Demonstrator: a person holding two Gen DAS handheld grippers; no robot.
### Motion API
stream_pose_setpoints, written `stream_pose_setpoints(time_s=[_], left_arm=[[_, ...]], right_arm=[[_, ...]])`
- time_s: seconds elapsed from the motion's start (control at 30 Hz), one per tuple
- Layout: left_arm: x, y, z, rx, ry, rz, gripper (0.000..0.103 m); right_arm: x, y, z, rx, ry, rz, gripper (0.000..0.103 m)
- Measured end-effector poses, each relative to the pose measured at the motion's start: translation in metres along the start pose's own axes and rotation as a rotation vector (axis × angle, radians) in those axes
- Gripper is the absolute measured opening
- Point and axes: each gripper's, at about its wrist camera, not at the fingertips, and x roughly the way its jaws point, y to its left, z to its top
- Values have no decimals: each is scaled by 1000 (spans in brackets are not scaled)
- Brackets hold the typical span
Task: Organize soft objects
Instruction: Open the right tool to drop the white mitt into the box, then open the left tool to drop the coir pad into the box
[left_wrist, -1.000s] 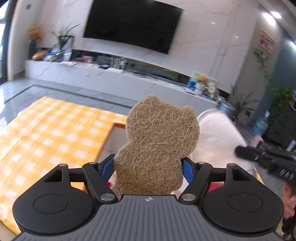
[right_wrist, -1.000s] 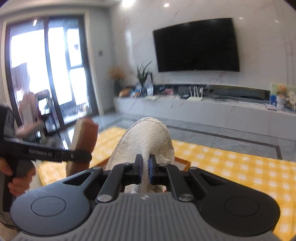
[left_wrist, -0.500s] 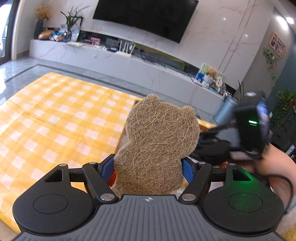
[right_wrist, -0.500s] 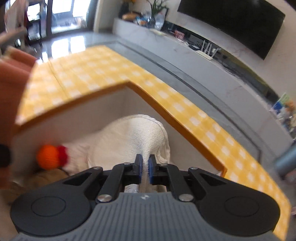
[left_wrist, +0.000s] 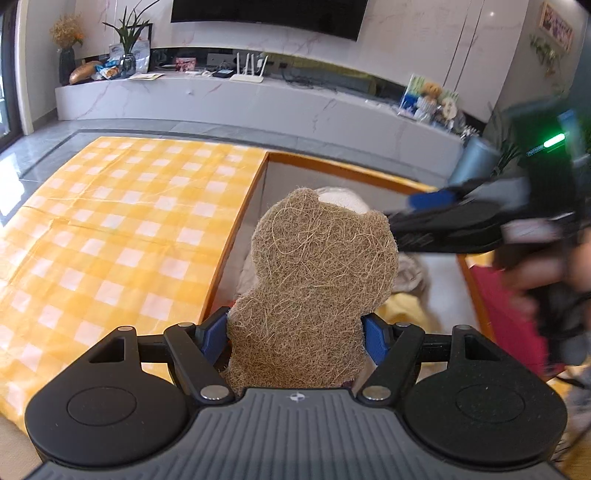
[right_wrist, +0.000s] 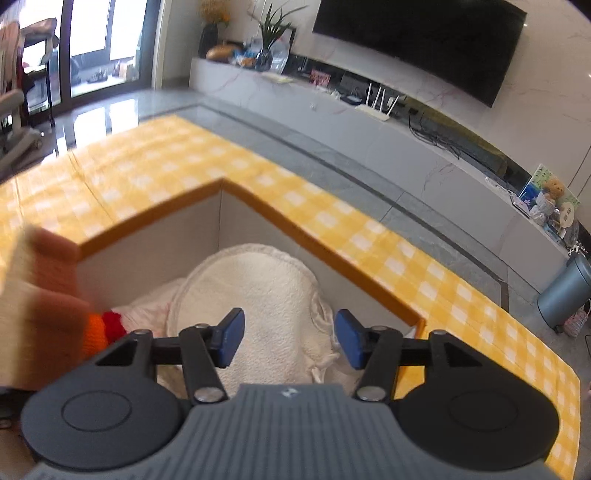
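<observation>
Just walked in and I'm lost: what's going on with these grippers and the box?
A person is sorting soft things into an orange-rimmed box. The left gripper holds a bear-shaped fibre pad above it. The right gripper is opening over a white fluffy cloth lying in the box, its pads clear of it.

My left gripper (left_wrist: 295, 338) tilts downward, jaws wide, clamped. My right gripper (right_wrist: 288, 338) – jaws opening, pads touching nothing – enters the left view from 3 o'clock.
</observation>
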Motion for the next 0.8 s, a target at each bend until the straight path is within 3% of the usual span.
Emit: stream_pose_setpoints(time_s=[0.17, 0.3, 0.53, 0.7, 0.8], left_arm=[[3, -6, -1, 11, 7, 28, 84], [3, -12, -2, 29, -17, 71, 92], [2, -9, 0, -55, -44, 2, 96], [-22, -31, 0, 50, -156, 42, 96], [-37, -44, -1, 90, -219, 26, 96]], right_arm=[[-39, -4, -1, 20, -83, -31, 61], [-66, -5, -8, 37, -123, -27, 64], [-116, -8, -26, 111, -205, -58, 80], [-147, -7, -45, 180, -250, -113, 92], [-164, -7, -63, 218, -290, -150, 97]])
